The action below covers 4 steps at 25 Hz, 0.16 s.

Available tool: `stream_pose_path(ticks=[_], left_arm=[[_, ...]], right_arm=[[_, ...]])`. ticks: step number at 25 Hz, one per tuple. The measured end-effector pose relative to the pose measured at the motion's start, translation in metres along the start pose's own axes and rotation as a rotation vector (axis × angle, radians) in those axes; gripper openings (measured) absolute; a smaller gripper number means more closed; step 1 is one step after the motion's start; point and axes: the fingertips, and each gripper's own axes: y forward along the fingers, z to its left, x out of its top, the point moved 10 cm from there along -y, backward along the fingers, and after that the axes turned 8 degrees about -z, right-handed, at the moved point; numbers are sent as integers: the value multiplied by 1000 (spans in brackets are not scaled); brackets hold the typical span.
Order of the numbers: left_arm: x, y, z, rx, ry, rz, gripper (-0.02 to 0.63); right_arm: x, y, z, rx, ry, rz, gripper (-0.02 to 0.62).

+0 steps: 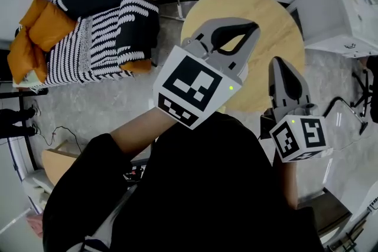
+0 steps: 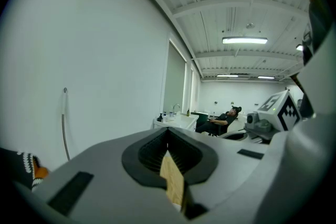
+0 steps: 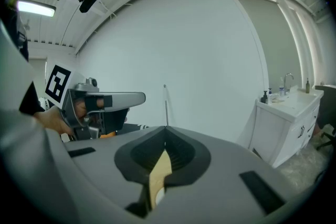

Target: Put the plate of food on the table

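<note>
Your black-sleeved arms and dark top (image 1: 207,186) fill the lower part of the head view, closest to the lens, and each hand holds up a grey gripper. Your left gripper (image 1: 251,29) is the larger and higher one in that view, its black-and-white marker cube (image 1: 192,88) facing the camera; its two jaws are pressed together at the tips, with nothing between them. Your right gripper (image 1: 282,65) sits just beside it, lower, with its own marker cube (image 1: 300,138) near your wrist; its jaws are likewise fully closed and hold nothing. Both grippers point forward over a round, light wooden table (image 1: 277,15), which stands on the pale floor directly beneath them. In each gripper view a thin strip of that wood shows through the slot under the closed jaws. To your left, well apart from the table, is a sofa (image 1: 127,32) draped in black-and-white striped covers, with orange cushions (image 1: 47,26) at its far end. To your right stands a white cabinet (image 1: 339,15). Far down the room, the left gripper view shows a person leaning back in a chair (image 2: 223,120).
</note>
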Motion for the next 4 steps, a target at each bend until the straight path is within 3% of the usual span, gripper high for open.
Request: stream_pose_path(ticks=[4], left_arm=[[-4,-3,-5,-9,-3,7,8]], right_arm=[[-5,-5,3,-2,5,10,8]])
